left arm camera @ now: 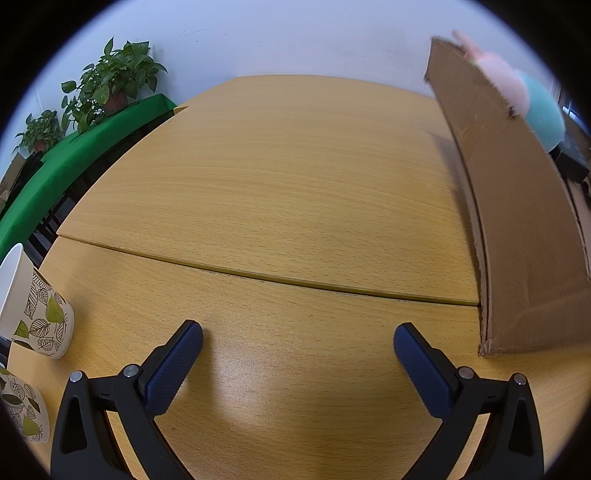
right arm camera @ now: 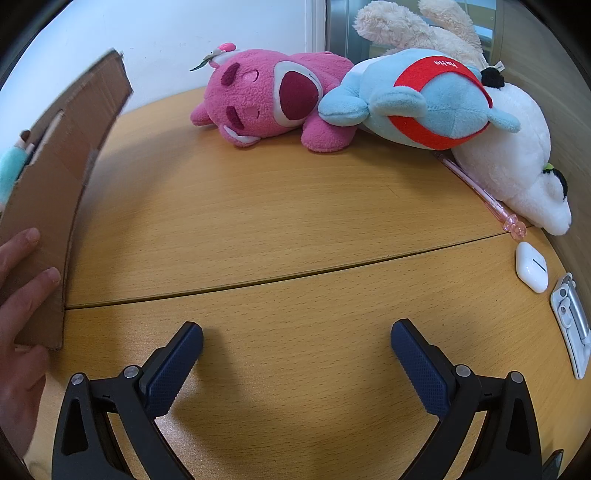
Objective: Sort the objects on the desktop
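My left gripper (left arm camera: pixel 297 341) is open and empty above the wooden table (left arm camera: pixel 280 192). A cardboard box (left arm camera: pixel 517 206) stands to its right with a pink and teal plush (left arm camera: pixel 524 96) showing over its wall. My right gripper (right arm camera: pixel 297 341) is open and empty above the table (right arm camera: pixel 280 221). Ahead of it lie a pink plush bear (right arm camera: pixel 273 99), a blue and red plush (right arm camera: pixel 421 99), a white plush (right arm camera: pixel 517 158) and a cream plush (right arm camera: pixel 413 26). A pink pen (right arm camera: pixel 480 192), a white earbud case (right arm camera: pixel 531 266) and a silver clip-like object (right arm camera: pixel 572 325) lie at the right. The box (right arm camera: pixel 55 192) stands at the left.
Two leaf-patterned paper cups (left arm camera: pixel 37 314) lie at the left in the left wrist view. Potted plants (left arm camera: pixel 110 81) stand on a green-covered bench (left arm camera: pixel 92 140) beyond the table. A bare hand (right arm camera: pixel 22 325) rests against the box near its corner.
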### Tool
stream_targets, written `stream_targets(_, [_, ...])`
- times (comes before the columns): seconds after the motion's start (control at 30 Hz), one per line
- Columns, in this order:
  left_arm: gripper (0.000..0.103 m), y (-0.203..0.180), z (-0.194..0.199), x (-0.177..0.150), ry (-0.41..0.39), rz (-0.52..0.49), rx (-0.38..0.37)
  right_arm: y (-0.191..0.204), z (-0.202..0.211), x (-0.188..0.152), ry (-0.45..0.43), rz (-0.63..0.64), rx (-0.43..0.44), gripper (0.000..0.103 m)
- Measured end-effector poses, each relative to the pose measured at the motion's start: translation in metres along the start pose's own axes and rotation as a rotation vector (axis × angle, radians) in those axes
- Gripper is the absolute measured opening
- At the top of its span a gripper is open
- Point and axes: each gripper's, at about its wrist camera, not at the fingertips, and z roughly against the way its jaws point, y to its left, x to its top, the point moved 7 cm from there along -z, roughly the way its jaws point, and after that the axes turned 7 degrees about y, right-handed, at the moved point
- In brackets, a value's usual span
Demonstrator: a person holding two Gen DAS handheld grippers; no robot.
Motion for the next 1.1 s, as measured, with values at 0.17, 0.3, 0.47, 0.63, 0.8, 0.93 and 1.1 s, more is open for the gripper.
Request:
stream_targets(0.17, [0.103, -0.0001, -0.0002, 0.0, 0.0, 0.0, 0.0, 0.0002, 0.0, 0.0, 0.0, 0.0, 0.0, 0.103])
stream_targets(0.3, [0.103, -0.0002, -0.0003, -0.0006, 0.001, 0.0, 0.0, 0.0003, 0.0, -0.0001, 0.0, 0.0, -0.001, 0.103])
stream_targets(0.47, [0.103, 0.0008, -0.0007, 0.0016, 0.002, 0.001, -0.001, 0.0012, -0.0008, 0.0012, 0.0, 0.0, -0.001, 0.103])
stream_targets(0.63, [0.103, 0.0007, -0.0009, 0.0012, 0.001, 0.001, -0.001, 0.0021, -0.0015, 0.0024, 0.001, 0.0, -0.002, 0.103])
stream_targets(0.8, [0.103, 0.0008, -0.0011, 0.0018, 0.002, 0.001, -0.001, 0.0021, -0.0025, 0.0033, 0.001, 0.0, -0.001, 0.103])
stream_targets(0.93, [0.103, 0.0006, -0.001, 0.0016, 0.002, 0.001, -0.001, 0.0024, -0.0042, 0.0052, 0.001, -0.001, -0.001, 0.103])
stream_targets(1.1, [0.103, 0.0005, -0.0011, 0.0013, 0.002, 0.002, -0.001, 0.0033, -0.0051, 0.0001, -0.002, -0.001, -0.001, 0.103])
